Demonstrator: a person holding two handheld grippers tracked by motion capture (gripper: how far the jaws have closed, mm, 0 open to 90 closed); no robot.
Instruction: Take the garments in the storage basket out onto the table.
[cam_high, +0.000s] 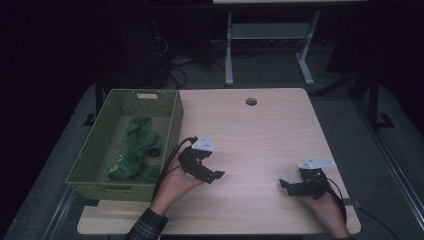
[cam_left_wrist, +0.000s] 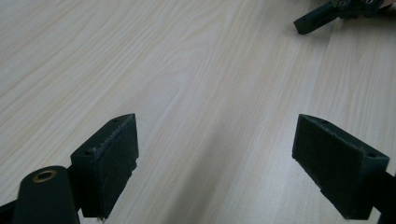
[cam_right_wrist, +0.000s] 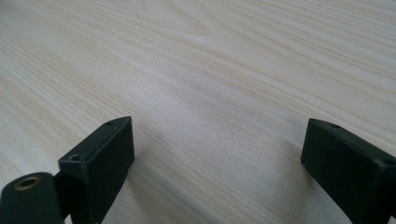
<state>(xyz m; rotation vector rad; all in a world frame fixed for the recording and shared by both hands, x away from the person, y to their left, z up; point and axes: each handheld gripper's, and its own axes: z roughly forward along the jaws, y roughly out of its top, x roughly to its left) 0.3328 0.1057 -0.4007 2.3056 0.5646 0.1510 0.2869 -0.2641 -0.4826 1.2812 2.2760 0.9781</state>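
A woven green basket (cam_high: 172, 125) stands at the table's left side, with a green soft toy (cam_high: 136, 150) lying inside it. My left gripper (cam_high: 212, 176) rests low over the wooden table (cam_high: 250, 135) just right of the basket, open, nothing between its jaws. In the left gripper view the left gripper (cam_left_wrist: 215, 163) has its pads wide apart over bare wood, and a jaw of the right gripper (cam_left_wrist: 317, 19) shows at the top right. My right gripper (cam_high: 287, 186) sits near the front right, open and empty; in the right gripper view the right gripper (cam_right_wrist: 215, 163) has bare wood between its jaws.
A round cable hole (cam_high: 251, 101) lies near the table's far edge. Beyond the table stand the white legs of another desk (cam_high: 228, 55) on a dark floor with cables. The table's front edge runs close below both hands.
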